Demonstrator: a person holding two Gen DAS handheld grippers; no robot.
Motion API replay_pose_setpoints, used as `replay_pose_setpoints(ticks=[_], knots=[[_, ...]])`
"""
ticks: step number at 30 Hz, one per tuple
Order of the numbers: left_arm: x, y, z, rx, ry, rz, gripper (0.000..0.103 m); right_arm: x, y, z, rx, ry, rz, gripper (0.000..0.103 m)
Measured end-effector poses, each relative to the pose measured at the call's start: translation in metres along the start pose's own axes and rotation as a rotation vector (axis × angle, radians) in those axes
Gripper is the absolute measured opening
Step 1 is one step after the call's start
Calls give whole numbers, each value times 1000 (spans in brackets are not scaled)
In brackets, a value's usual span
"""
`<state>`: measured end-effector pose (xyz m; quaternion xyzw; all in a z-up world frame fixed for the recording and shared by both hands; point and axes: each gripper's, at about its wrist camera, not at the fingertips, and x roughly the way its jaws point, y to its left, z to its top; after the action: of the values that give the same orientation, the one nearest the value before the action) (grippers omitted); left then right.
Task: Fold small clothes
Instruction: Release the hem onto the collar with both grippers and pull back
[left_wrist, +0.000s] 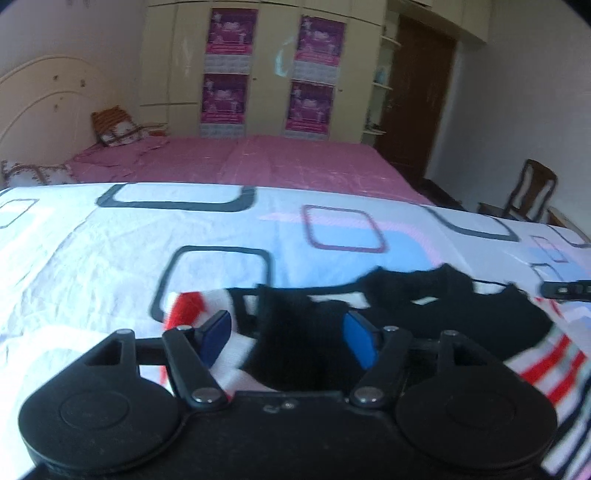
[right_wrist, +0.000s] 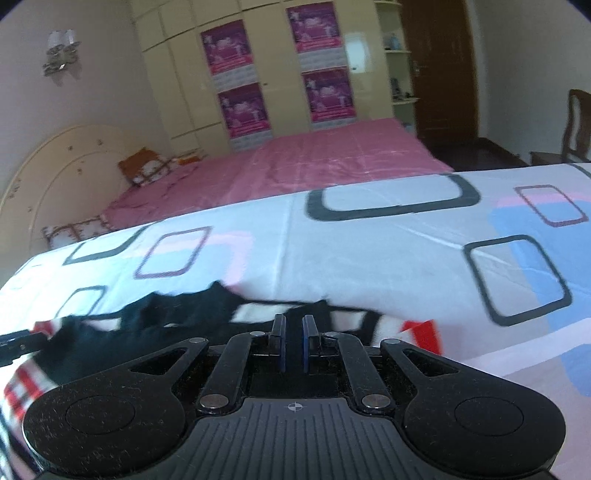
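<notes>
Striped garment (no legible writing) on patterned bedsheet

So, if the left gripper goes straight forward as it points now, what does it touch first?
Most likely the black part of the small garment, which lies between and just beyond the open fingers of the left gripper. The patterned sheet comes after; depth is unclear.

Two grippers are seen: the left gripper and the right gripper. One black, white and red garment is counted on one patterned sheet. Four purple posters are counted on one wardrobe, and one wooden chair is seen.
</notes>
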<state>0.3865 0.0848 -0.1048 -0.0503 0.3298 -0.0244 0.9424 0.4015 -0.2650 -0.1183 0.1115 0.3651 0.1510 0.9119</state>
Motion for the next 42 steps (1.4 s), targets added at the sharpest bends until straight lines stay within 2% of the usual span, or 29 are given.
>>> replay_pose_setpoints(ticks=[5,6,7,8,9,11,12,14,15,17,23,25,30,34,36,42], knots=[[-4,-32,-2,47,56,-64,67,6,27,-12,-31,38,48,7],[-5,-37,-4,46,65,-74,67,7,31,-14,-30,43,54,13],[-5,-42,-6,45,74,-84,67,7,34,-16,-30,44,52,25],[-5,-47,-8,45,80,-90,67,6,37,-18,-31,38,45,65],[-5,-51,-10,48,84,-94,67,3,40,-20,-38,16,34,79],[-6,-58,-14,55,87,-99,67,-2,47,-23,-77,-14,28,77],[-5,-61,-16,57,91,-100,67,-3,48,-24,-77,-13,33,67],[-4,-64,-19,55,102,-100,67,-1,48,-24,-45,3,39,55],[-4,-65,-20,55,106,-98,67,0,48,-25,-44,6,36,41],[-1,-68,-22,56,115,-93,66,1,51,-27,-46,22,36,32],[6,-60,-34,64,133,-40,67,7,56,-40,-126,68,6,31],[4,-52,-38,65,125,-22,68,9,46,-43,-120,88,-11,32],[-11,-21,-48,36,114,23,66,6,11,-52,-109,74,-108,31],[-19,-19,-47,52,114,43,61,-5,12,-48,-93,60,-102,31],[-26,-21,-44,25,112,54,57,-17,20,-47,-88,41,-58,31],[-48,-44,-50,41,85,-4,59,-27,61,-63,-147,68,41,31]])
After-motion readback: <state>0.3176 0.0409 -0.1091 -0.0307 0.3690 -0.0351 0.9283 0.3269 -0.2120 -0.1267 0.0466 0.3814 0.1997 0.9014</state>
